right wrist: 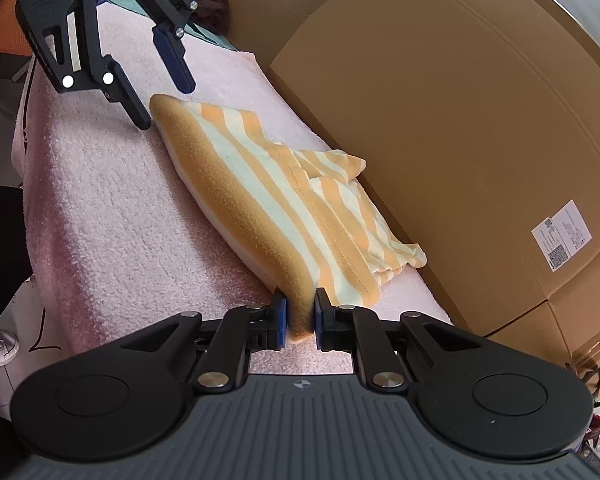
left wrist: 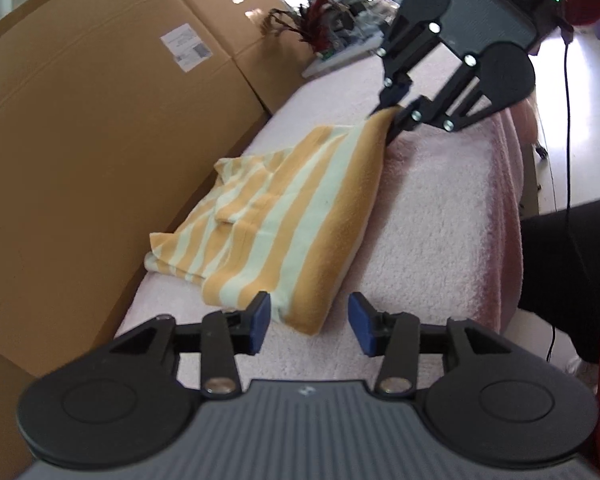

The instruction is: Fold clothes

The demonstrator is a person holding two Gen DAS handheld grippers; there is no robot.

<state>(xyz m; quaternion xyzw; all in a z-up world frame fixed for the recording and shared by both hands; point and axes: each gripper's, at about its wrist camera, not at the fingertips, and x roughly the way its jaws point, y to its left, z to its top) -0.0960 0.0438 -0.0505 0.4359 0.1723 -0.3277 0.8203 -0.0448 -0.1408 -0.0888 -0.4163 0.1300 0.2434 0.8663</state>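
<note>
A folded garment (left wrist: 292, 216) with orange and pale stripes lies on a fluffy pink cover (left wrist: 440, 220). In the left wrist view my left gripper (left wrist: 310, 322) stands open around the garment's near corner, and its blue pads (left wrist: 360, 326) do not press the cloth. At the far end my right gripper (left wrist: 392, 118) is shut on the opposite corner and lifts it slightly. In the right wrist view the right gripper (right wrist: 301, 318) pinches the orange fold of the garment (right wrist: 284, 200). The left gripper (right wrist: 164, 102) is open at the far corner there.
A large cardboard box (left wrist: 80, 140) runs along the far side of the cover, close to the garment, and shows as the cardboard box (right wrist: 440, 120) on the right. A black cable (left wrist: 568, 120) hangs past the cover's edge. A person's dark trouser leg (left wrist: 572, 248) stands beside it.
</note>
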